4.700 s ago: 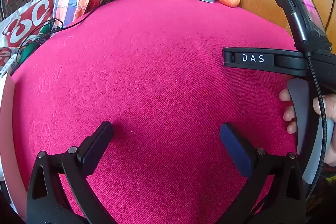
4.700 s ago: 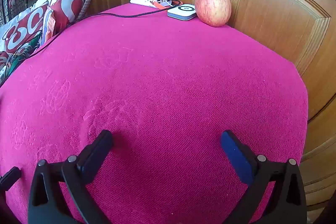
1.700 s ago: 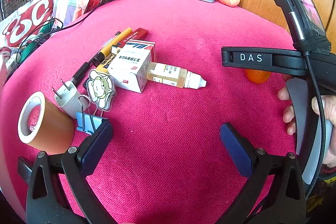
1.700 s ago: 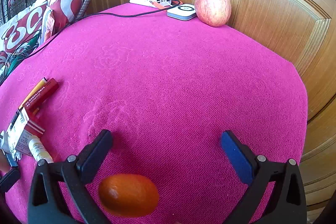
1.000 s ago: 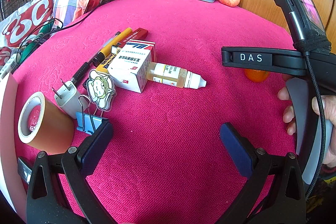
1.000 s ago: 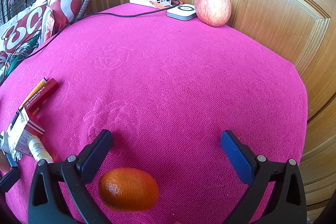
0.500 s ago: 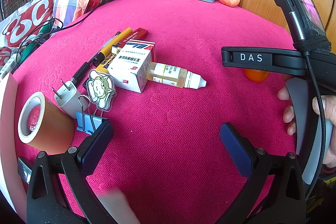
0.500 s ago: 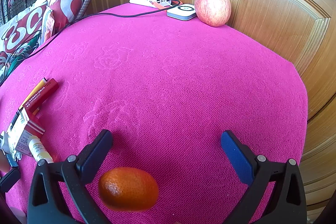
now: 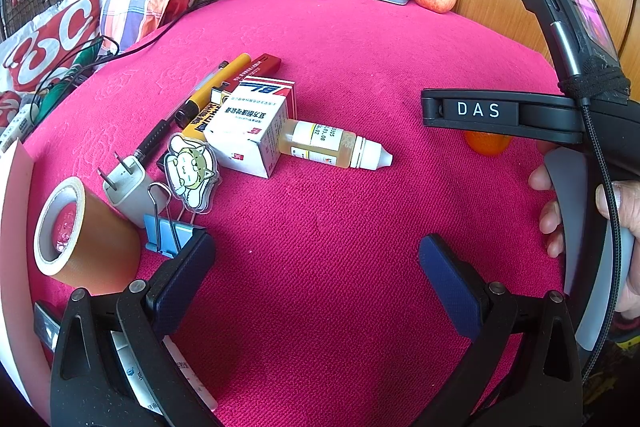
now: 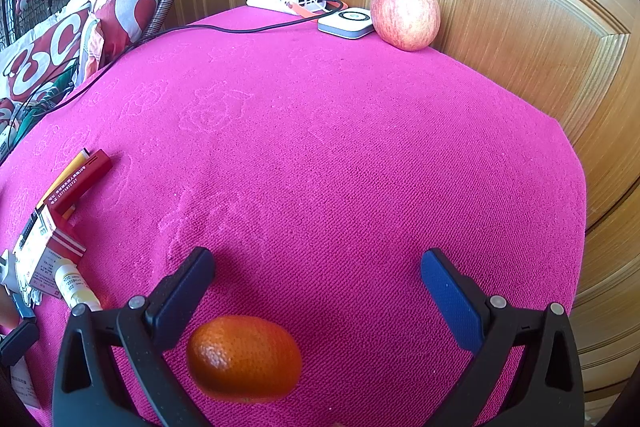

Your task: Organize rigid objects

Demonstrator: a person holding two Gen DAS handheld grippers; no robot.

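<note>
The dropper bottle (image 9: 334, 145) lies on its side at the table's (image 9: 360, 47) centre, its base touching the medicine box (image 9: 250, 125) at nine o'clock. Light, stiff, slippery plastic: grip across its labelled body. Both the left gripper (image 9: 316, 269) and the right gripper (image 10: 318, 281) gape empty.

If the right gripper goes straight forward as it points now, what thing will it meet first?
The right gripper is open over bare pink cloth. The orange lies nearer than its fingertips. Straight ahead looks free; the first thing is probably the white puck or apple.
</note>
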